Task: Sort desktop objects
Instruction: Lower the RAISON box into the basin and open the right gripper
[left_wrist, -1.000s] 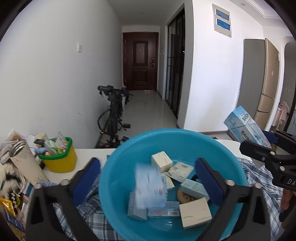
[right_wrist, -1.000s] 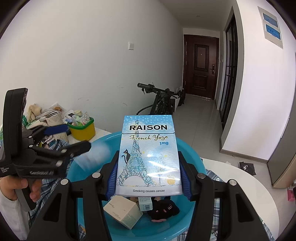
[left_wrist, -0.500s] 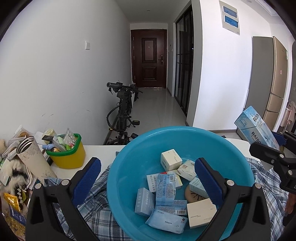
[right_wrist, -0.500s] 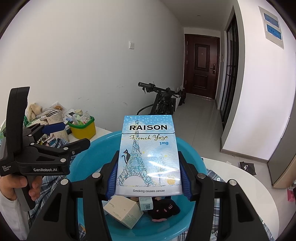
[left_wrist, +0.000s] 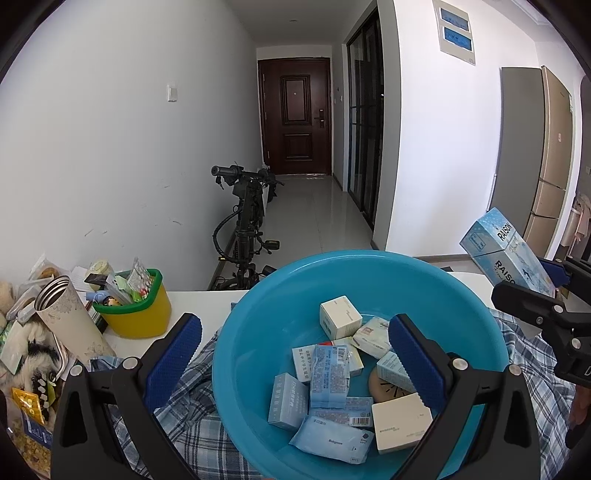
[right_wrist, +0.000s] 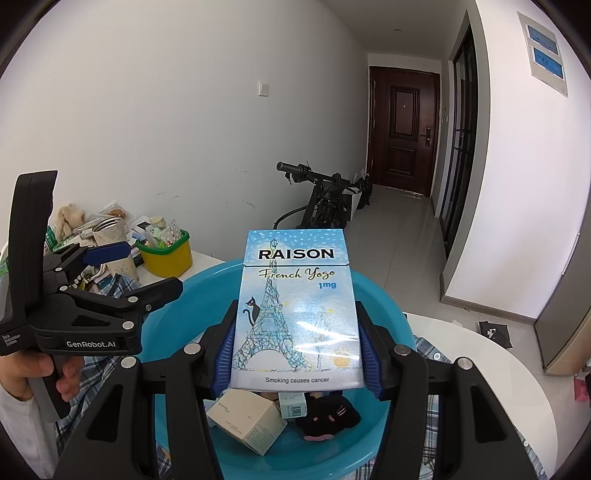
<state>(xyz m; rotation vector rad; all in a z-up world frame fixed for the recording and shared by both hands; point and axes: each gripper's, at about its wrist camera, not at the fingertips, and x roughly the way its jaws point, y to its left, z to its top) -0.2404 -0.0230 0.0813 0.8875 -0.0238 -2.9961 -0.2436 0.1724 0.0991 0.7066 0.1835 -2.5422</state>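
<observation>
One pale-blue cardboard cigarette carton (right_wrist: 297, 314) is clamped upright between the right gripper (right_wrist: 297, 349) fingers directly above the round blue plastic basin (left_wrist: 258, 295) of small boxes, while the left gripper (left_wrist: 295, 347) fingers stand open and empty over the basin.

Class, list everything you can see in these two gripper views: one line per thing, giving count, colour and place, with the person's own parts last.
Basin: one, blue, on the checked cloth.
Small boxes and packets: several, pale blue and cream, inside the basin.
RAISON box: one, light blue, above the basin.
Plush toy: one, black, in the basin.
Checked cloth: one, blue-white, on the table.
Table: one, white.
Tub: one, yellow with green rim, left, full of odds.
Cup: one, beige, far left.
Bike: one, black, by the wall.
Left gripper: open, over the basin.
Right gripper: clamping the RAISON box.
Hand: one, holding the left gripper.
</observation>
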